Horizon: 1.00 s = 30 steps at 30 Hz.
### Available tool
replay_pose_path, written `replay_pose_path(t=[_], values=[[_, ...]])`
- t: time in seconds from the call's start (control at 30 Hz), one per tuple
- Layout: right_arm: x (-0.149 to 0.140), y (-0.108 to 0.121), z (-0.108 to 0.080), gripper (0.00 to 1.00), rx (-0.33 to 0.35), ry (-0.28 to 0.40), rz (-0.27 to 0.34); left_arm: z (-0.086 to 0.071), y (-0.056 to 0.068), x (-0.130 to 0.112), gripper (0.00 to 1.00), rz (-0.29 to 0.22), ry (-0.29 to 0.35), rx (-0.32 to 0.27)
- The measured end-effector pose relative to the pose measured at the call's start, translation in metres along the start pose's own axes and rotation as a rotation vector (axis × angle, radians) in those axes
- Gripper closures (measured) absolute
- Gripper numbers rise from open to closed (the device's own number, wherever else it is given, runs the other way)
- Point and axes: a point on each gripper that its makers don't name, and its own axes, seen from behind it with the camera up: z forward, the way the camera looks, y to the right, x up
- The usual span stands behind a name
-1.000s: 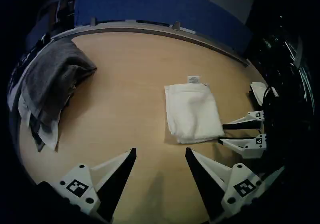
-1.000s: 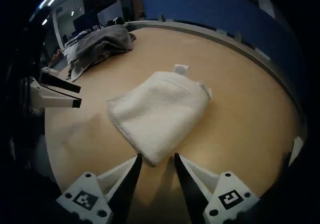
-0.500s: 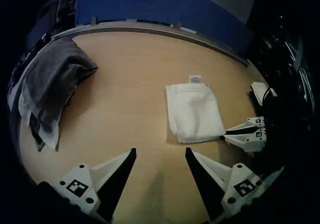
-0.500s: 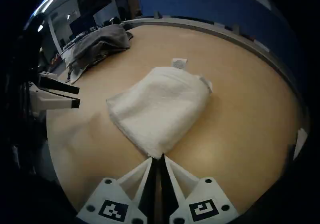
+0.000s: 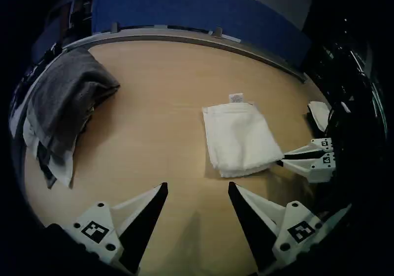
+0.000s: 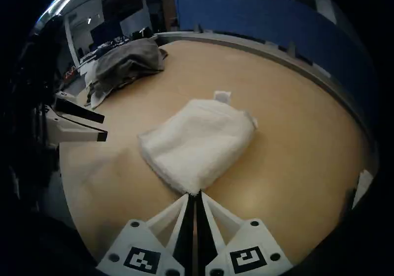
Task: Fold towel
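Observation:
A folded white towel (image 5: 239,138) (image 6: 199,143) lies on the wooden table (image 5: 157,93), with a small label tab (image 5: 236,97) (image 6: 221,96) at its far edge. My right gripper (image 6: 195,195) is shut on the towel's near corner, which is raised a little; in the left gripper view it (image 5: 283,161) pinches that corner from the right. My left gripper (image 5: 197,187) stands open over bare table, short of the towel. In the right gripper view it (image 6: 103,128) hangs open at the left, apart from the cloth.
A heap of grey and white towels (image 5: 64,98) (image 6: 128,61) lies at the table's far left. A blue partition (image 5: 197,10) (image 6: 271,19) runs behind the table's curved rim. A small white object (image 5: 320,113) sits at the right edge.
My right gripper went from open around the towel's near corner to shut on it, then lifted and drew the corner back slightly. The left gripper stayed open and barely moved.

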Motion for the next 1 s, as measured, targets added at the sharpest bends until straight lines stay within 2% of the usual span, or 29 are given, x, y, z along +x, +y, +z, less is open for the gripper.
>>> replay_pose_path(t=[0.53,0.77,1.0], values=[[0.09,0.007,-0.061,0.98,-0.053,0.193,-0.087,-0.009,0.005,0.016,0.09,0.005,0.038,-0.009],[0.115,0.004,-0.085,0.98,-0.064,0.255,-0.104,-0.014,0.006,0.019,0.09,0.005,0.05,-0.012],[0.127,0.002,-0.1,0.98,-0.067,0.289,-0.099,-0.017,0.007,0.021,0.09,0.006,0.059,-0.018]])
